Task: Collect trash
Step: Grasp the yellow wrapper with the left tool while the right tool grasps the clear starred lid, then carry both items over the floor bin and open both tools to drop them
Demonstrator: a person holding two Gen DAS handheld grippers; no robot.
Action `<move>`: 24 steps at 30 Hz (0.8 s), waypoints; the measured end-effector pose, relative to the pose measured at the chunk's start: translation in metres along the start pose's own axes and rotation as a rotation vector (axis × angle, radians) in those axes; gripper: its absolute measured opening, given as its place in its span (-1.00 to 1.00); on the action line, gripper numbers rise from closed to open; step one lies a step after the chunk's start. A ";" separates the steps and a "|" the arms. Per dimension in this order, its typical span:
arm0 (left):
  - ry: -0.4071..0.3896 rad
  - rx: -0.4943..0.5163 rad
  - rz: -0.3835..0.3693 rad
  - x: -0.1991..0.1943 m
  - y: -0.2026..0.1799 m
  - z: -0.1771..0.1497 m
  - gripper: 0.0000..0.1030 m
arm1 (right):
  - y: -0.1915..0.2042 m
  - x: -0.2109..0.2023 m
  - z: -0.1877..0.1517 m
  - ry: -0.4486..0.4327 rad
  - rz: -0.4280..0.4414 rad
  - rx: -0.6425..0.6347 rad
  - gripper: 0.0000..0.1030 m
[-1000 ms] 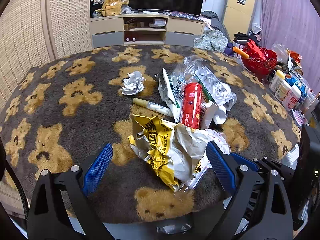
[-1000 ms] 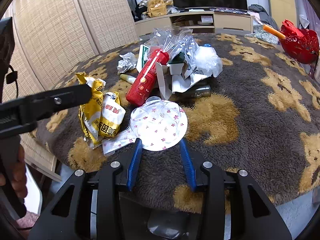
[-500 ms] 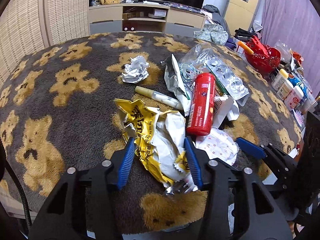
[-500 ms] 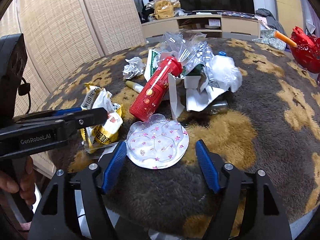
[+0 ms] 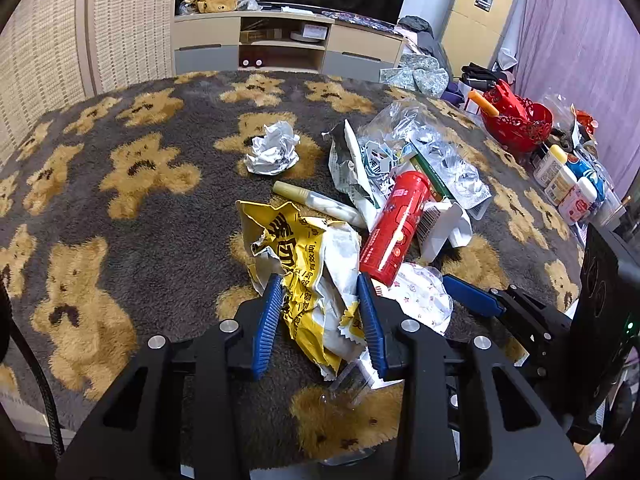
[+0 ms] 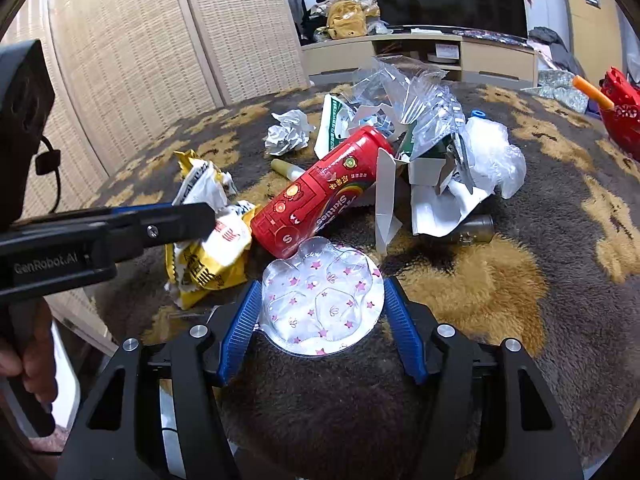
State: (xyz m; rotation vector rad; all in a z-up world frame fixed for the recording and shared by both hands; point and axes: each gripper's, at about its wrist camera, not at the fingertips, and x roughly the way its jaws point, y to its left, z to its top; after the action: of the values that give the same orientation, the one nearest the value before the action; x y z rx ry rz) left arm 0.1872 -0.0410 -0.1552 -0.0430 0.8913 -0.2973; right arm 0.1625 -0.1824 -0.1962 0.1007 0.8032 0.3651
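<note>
My left gripper is shut on a crumpled yellow snack bag at the near edge of the bear-pattern table cover. My right gripper is open with its fingers on either side of a round clear star-print lid; I cannot tell if they touch it. A red Skittles tube lies just beyond the lid. The left gripper also shows in the right wrist view, on the yellow bag. The right gripper's blue finger shows beside the lid.
Behind lie a crumpled foil ball, a cream tube, and clear plastic wrappers and torn boxes. A red basket and bottles stand at the right. A TV cabinet is behind.
My left gripper closed from wide open onto the yellow bag. My right gripper opened from around the star-print lid, then narrowed again, and moved closer to the pile.
</note>
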 end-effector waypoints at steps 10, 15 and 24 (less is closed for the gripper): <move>-0.040 -0.017 0.048 -0.036 0.006 -0.002 -0.49 | -0.006 -0.039 -0.001 -0.035 -0.042 0.038 0.22; -0.073 -0.009 0.053 -0.065 -0.001 -0.005 -0.50 | -0.007 -0.072 0.000 -0.070 -0.064 0.045 0.22; -0.138 0.029 0.026 -0.129 -0.036 -0.031 -0.51 | 0.003 -0.150 -0.015 -0.112 -0.114 0.028 0.22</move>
State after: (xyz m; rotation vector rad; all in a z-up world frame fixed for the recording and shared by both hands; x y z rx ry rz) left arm 0.0783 -0.0376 -0.0708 -0.0245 0.7499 -0.2794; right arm 0.0553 -0.2334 -0.1033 0.1007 0.7005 0.2386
